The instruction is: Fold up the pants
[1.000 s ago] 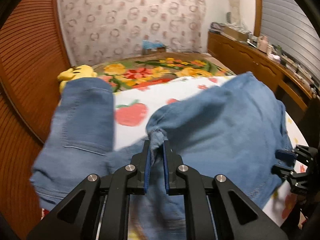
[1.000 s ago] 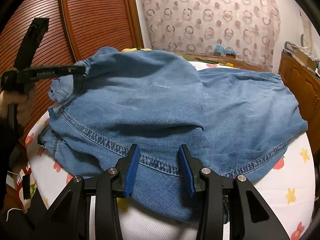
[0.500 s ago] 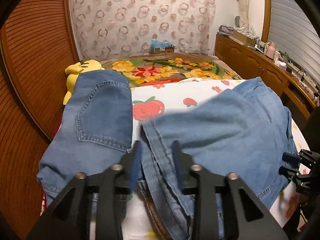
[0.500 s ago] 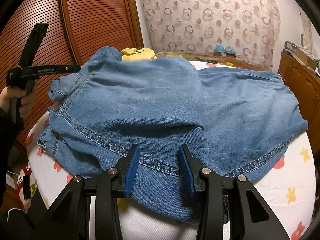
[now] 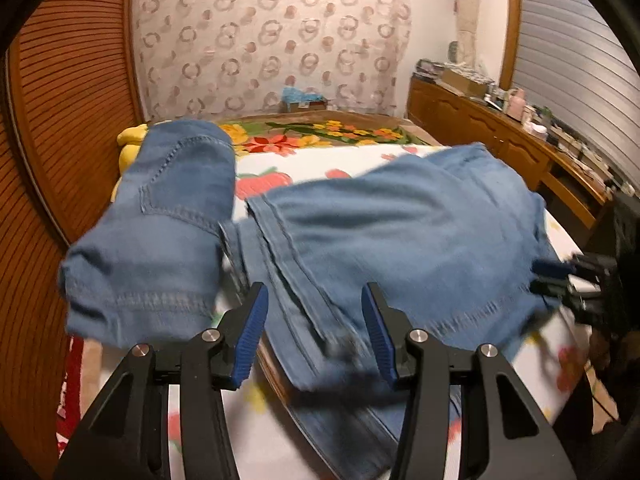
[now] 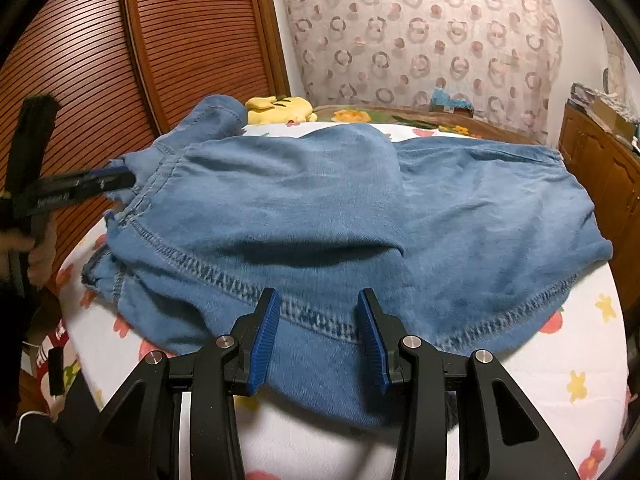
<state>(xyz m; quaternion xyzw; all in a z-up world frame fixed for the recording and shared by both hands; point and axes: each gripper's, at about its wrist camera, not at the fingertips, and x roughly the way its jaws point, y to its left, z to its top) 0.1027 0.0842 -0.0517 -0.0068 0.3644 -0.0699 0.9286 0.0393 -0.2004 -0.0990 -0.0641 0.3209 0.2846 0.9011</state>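
Left wrist view: left gripper [image 5: 314,332] spread wide above blue denim pants [image 5: 400,236]. Right gripper [image 6: 316,334] likewise spread, over the pants' near hem.

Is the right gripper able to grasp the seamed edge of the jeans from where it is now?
Probably yes: the right gripper is open, the jeans edge lies between its fingers, and nothing covers it.

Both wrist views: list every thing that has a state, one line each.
jeans: partly folded, spread flat on the bed, held by neither claw.
left claw: open, blue pads apart over the denim, gripping nothing.
right claw: open, pads apart over the near stitched hem.
bed sheet: spread under the jeans.
yellow plush toy: lying behind the jeans.
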